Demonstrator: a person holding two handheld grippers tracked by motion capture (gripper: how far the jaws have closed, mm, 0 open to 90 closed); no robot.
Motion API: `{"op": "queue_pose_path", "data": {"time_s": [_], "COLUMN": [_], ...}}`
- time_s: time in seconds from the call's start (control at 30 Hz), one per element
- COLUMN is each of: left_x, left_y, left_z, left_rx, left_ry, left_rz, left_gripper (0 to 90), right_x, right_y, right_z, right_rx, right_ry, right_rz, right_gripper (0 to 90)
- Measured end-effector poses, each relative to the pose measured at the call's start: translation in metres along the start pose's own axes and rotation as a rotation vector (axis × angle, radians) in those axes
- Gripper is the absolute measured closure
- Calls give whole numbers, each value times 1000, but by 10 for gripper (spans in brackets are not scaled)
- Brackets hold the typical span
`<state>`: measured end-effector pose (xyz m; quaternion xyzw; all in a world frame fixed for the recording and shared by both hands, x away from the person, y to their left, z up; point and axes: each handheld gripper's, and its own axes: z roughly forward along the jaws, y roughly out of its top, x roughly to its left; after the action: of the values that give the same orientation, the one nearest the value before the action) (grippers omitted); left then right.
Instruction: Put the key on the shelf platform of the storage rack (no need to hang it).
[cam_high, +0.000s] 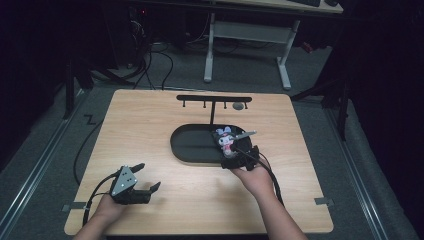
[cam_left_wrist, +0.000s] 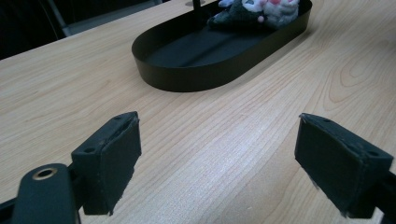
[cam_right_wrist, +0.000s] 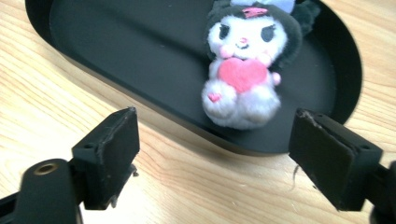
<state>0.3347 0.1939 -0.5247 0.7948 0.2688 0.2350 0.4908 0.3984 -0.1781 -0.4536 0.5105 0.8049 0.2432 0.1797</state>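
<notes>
Just ahead of the right gripper (cam_right_wrist: 215, 154), between and beyond its widely parted jaws, a small plush toy with a black hood, white face and pink heart (cam_right_wrist: 245, 70) is seen lying face-up in the near end of a shallow, oval, matte-black tray (cam_right_wrist: 116, 42). Nothing is held by that gripper; its jaws stand over the bare wood short of the tray's rim, and whether the toy is being approached or has been let go cannot be told. If a pick-up is intended, the jaws would need to be carried forward over the low wall and closed across the soft, fluffy body, which is judged likely to compress and give under the flat pads.

The left gripper (cam_left_wrist: 217, 158) is likewise spread wide and empty, held low over the pale, fine-grained wooden table (cam_left_wrist: 261, 93), with the tray well ahead of it. Behind the tray, a thin black T-shaped hook stand (cam_high: 213, 99) rises from it.
</notes>
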Motion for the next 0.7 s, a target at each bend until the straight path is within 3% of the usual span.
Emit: {"op": "queue_pose_path", "data": {"time_s": [0.33,0.7], "left_x": [0,-1], "left_y": [0,0], "left_z": [0,0], "left_rx": [4,8], "left_ry": [1,4], "left_rz": [1,3], "left_gripper": [154,154], "right_x": [-3,2], "right_y": [-44,-89], "right_z": [-12,-14], "right_rx": [-144,-217], "right_ry": [-11,-3], "right_rz": [-10,-4], "right_gripper": [150,152]}}
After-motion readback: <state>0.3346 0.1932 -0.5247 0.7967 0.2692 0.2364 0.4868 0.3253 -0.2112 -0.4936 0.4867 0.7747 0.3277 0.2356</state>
